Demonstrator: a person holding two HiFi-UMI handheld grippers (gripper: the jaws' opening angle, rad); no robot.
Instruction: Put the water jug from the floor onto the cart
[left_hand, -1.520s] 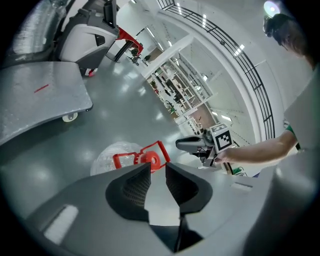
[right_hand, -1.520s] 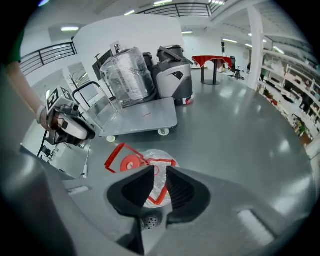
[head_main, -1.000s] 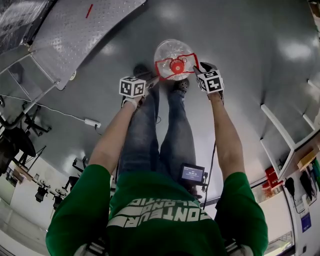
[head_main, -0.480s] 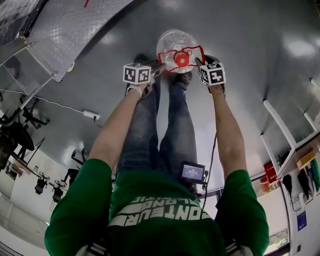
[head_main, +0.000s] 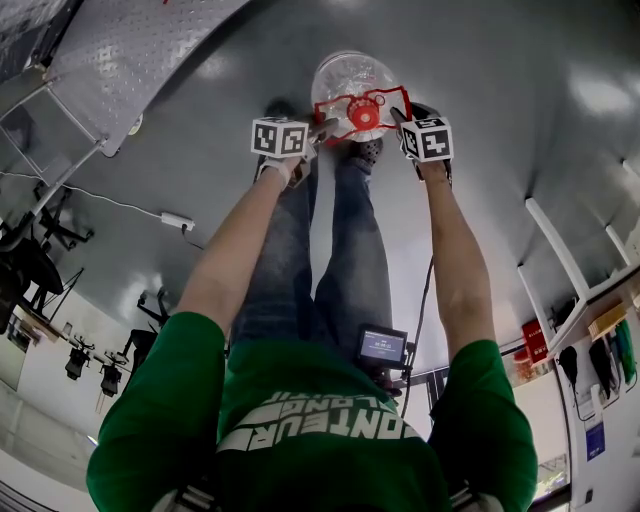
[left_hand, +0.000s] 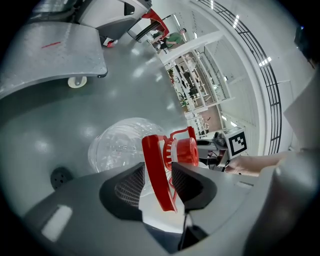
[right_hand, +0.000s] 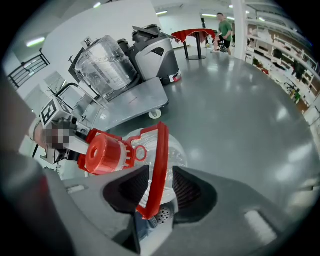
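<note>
- Water jug (head_main: 350, 78): big, clear, stands upright on the grey floor (head_main: 480, 60), right in front of the person's shoes (head_main: 365, 152). Not on the cart.
- Jug top: red cap (left_hand: 186, 151) in the middle, w/ a red handle (left_hand: 156, 170) looping round it like a frame.
- L gripper (left_hand: 157, 184): jaws apart and have just been closing. One side strip of the red handle runs btw the pads. The strip lies close against one pad, w/ a sliver of gap showing at the other, so no firm pinch.
- R gripper (right_hand: 159, 189): jaws spread, straddling the opposite side strip of the handle. The clear jug wall shows through gaps beside the strip, so the pads aren't pressing on it.
- Head view: both arms reach straight down, w/ one gripper on each side of the cap, L at left and R at right.
- Cart (head_main: 130, 60): flat grey platform w/ tread-plate top, low on casters (left_hand: 76, 81). It sits well apart from the jug, toward upper left in the head view.
- R gripper view: a second clear jug (right_hand: 105, 65) sits tilted at the cart's far end.
</note>
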